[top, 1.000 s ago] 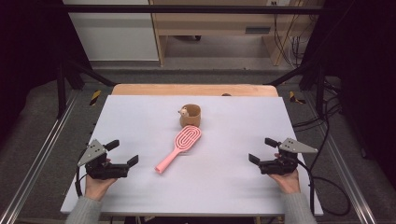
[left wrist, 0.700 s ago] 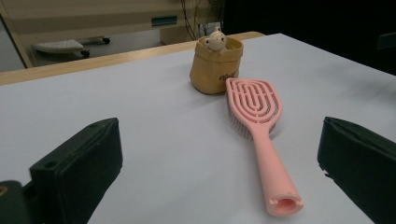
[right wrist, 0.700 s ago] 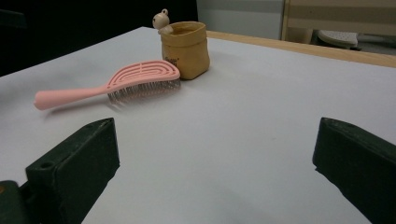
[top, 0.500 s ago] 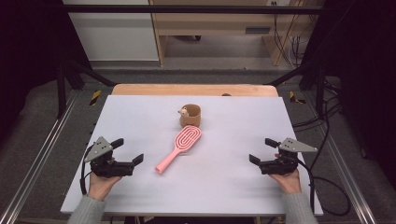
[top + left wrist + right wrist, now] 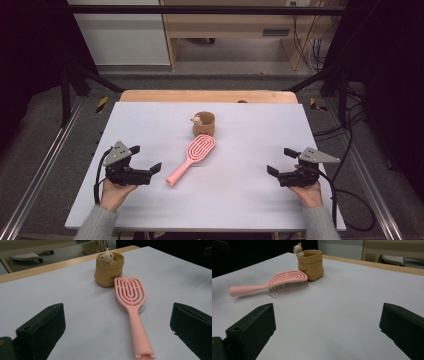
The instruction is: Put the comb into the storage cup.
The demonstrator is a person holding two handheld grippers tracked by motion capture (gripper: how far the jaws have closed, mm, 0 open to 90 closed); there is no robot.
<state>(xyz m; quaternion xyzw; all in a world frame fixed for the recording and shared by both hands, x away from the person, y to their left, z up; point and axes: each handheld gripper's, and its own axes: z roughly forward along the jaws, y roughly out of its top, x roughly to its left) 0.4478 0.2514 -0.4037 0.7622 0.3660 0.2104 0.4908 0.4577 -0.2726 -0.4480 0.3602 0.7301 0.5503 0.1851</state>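
My left gripper [image 5: 148,161], jaws wide, has slid closer to the pink hairbrush [image 5: 191,159] lying bristles-down beside the small pouch [image 5: 204,124], so I judge a grasp of its handle comes next, while my right gripper [image 5: 281,161] waits wide apart.

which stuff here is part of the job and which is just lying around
In the job:
- pink brush
- left hand-held gripper, open, nearest the brush handle
- tan pouch, touching the brush head

Lying about:
- right hand-held gripper, open, idle
- cables on the floor

High view looks down from above; both low gripper views share the hairbrush [image 5: 191,158].
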